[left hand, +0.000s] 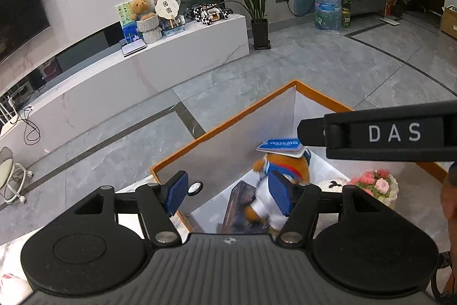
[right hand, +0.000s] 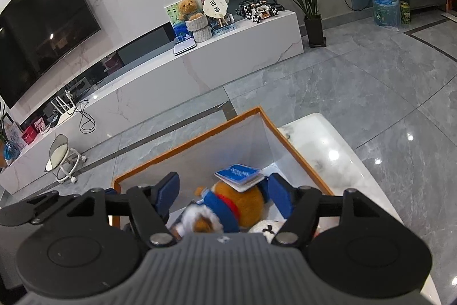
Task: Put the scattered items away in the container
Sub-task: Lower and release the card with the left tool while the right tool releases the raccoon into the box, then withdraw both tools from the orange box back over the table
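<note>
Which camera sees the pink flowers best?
The left wrist view: the pink flowers show clearly in the box, right of the teddy. In the right wrist view the gripper body hides them.

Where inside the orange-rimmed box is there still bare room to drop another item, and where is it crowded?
Free: the far corner of the box, its white floor bare between the far walls and the blue booklet on the plush bear. Crowded: the near half, with the bear, a dark box, a white plush and pink flowers. Both grippers, left and right, hang open above.
</note>
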Tool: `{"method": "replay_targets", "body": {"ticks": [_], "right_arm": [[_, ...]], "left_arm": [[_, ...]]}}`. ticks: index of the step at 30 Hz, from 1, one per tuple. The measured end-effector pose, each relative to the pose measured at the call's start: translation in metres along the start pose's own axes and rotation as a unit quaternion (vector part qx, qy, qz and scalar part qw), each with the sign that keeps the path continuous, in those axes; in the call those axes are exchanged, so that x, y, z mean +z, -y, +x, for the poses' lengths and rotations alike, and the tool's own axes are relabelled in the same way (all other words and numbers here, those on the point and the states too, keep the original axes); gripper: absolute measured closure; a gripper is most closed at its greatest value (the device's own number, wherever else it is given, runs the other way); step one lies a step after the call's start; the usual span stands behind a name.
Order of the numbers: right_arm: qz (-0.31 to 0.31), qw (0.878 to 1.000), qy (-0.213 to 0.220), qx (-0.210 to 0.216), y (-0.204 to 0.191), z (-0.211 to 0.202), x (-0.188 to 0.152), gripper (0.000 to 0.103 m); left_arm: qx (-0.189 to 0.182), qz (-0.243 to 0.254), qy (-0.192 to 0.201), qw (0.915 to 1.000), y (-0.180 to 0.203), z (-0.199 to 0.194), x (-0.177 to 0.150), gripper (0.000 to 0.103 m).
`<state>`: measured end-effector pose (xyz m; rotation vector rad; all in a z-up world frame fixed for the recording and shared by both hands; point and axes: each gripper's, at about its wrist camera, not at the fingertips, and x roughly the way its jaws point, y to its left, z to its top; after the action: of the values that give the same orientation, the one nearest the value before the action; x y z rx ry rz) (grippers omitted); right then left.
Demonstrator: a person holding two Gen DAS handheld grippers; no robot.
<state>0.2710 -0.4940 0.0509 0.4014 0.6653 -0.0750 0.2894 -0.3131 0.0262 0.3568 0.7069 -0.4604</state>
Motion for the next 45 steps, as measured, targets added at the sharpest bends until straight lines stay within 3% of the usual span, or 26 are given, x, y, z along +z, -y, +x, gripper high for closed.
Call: {"method": "replay_targets", "body": {"ticks": [32,45], "right_arm": [[-0.013,1.000,0.020,0.002,-0.017,-0.024,0.007,0.032],[-0.037,0.997,0.066,0.015,-0.042,-0.073,0.018,0.031]], "left_arm": [[-0.002,-0.007,0.017,0.9998,-0.008,-0.019,0.017,0.030],[0.003,-0.017,0.059,0.9981,-0.036,-0.073,0.024,0.030]]}}
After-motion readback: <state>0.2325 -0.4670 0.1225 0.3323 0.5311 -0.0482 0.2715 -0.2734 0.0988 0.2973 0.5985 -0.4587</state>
